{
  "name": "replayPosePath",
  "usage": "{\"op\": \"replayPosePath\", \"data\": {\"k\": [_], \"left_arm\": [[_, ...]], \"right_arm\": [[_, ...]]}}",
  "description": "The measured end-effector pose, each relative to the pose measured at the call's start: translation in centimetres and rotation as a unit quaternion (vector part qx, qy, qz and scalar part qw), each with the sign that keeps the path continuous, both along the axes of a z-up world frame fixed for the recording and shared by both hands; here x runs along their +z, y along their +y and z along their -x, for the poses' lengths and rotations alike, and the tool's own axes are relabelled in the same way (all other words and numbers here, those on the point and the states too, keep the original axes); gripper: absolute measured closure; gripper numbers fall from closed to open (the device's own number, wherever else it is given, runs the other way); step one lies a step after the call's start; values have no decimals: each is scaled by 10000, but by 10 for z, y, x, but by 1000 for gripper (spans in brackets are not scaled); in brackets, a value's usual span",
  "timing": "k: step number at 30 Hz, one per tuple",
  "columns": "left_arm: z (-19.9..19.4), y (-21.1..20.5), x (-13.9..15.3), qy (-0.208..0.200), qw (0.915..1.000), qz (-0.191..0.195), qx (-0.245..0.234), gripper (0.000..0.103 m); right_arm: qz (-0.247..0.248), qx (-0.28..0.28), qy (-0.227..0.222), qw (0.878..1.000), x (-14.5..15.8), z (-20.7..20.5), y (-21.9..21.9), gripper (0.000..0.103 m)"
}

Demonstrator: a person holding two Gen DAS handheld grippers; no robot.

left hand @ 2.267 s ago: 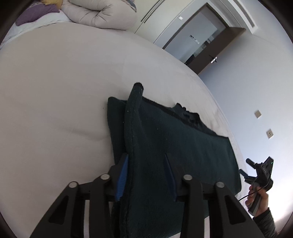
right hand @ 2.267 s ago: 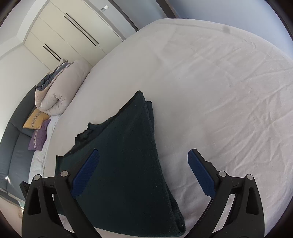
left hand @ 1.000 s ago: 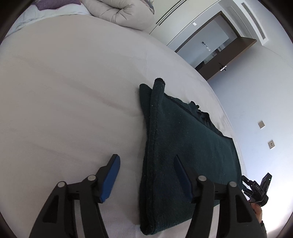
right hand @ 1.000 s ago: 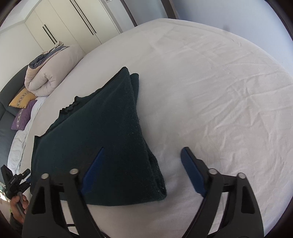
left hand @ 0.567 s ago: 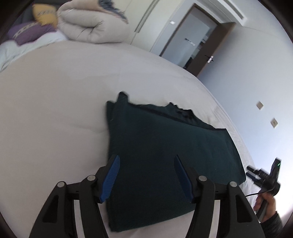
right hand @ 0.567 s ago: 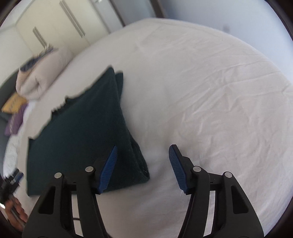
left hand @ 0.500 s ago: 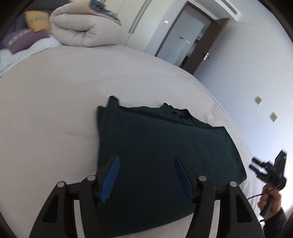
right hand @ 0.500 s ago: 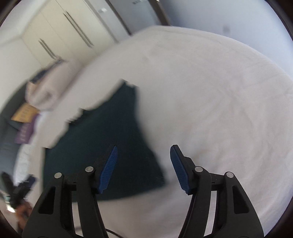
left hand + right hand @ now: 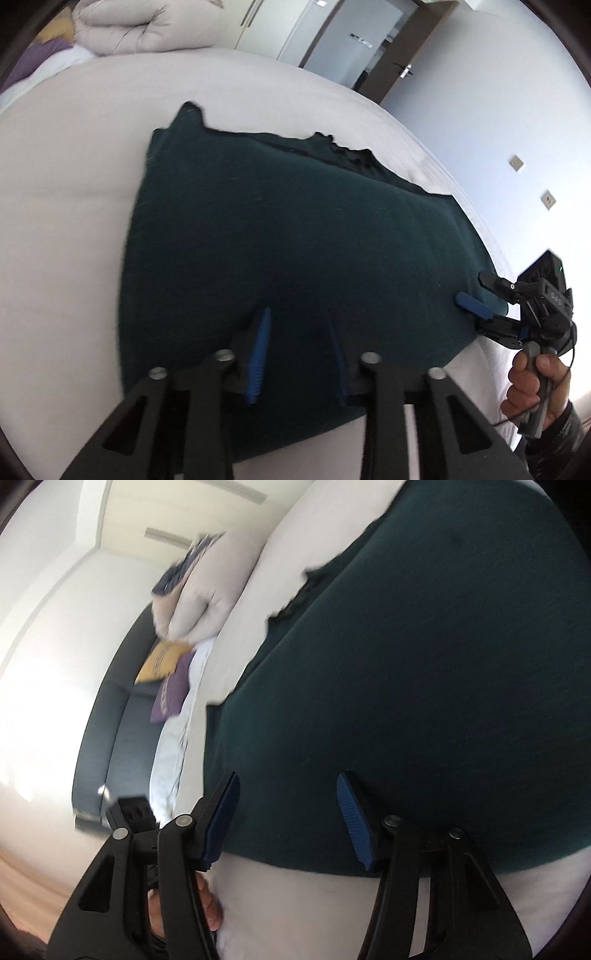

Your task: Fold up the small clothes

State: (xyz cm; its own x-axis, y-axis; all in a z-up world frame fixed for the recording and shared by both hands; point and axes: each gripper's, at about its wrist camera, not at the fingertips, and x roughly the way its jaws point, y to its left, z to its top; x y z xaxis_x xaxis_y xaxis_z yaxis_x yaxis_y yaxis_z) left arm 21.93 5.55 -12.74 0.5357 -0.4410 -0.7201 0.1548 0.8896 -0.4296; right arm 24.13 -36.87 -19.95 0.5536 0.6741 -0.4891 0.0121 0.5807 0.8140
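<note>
Left wrist view: a dark green folded garment [image 9: 295, 236] lies flat on the white bed [image 9: 66, 192], its near edge running under the left gripper [image 9: 299, 343]. That gripper's blue pads stand narrow and its jaws are closing, with the cloth of the near edge between them; whether the pads already press on the fabric cannot be told from here. The far edge of the garment is ragged, with a raised corner at the upper left and a bunched dark strip along the top. To the left of the garment the sheet is bare and smooth (plenty of open bed on that side), reaching back to a rolled beige duvet [image 9: 147, 26] at the head of the bed. To the right the garment's corner comes close to the bed's side edge, where the right gripper [image 9: 480, 299] reaches in, held by a hand [image 9: 535, 387]; one blue pad lies over the corner of the cloth.

Right wrist view: the right gripper [image 9: 288, 816] sits at the garment's near edge, jaws at middling width and closing, with the cloth's edge between the pads and white sheet just below. Yellow and purple cushions [image 9: 170, 672] lie by the headboard, well apart from the garment.
</note>
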Motion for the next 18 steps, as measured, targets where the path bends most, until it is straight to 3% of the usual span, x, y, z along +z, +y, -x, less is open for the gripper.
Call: {"op": "replayPosePath", "data": {"k": [3,8,11,13,15,18], "left_arm": [[4,17,-3,100,9996,206,153,85],[15,29,-7,94,9988,402,261,86],[14,28,-8,86,9987,438,265,86],[14,25,-8,74,9990,348,266,86],[14,24,-7,51,9992,274,275,86],[15,21,-8,8,9995,170,264,86]], "right_arm": [[-31,-796,127,9967,-4,16,-56,69],[206,-1921,164,9810,4,48,-134,68],[399,-2278,12,9729,21,61,-140,62],[271,-2203,-198,9748,32,62,-127,55],[127,-1713,-414,9843,42,47,-94,54],[106,-796,-383,9960,45,15,-30,54]]}}
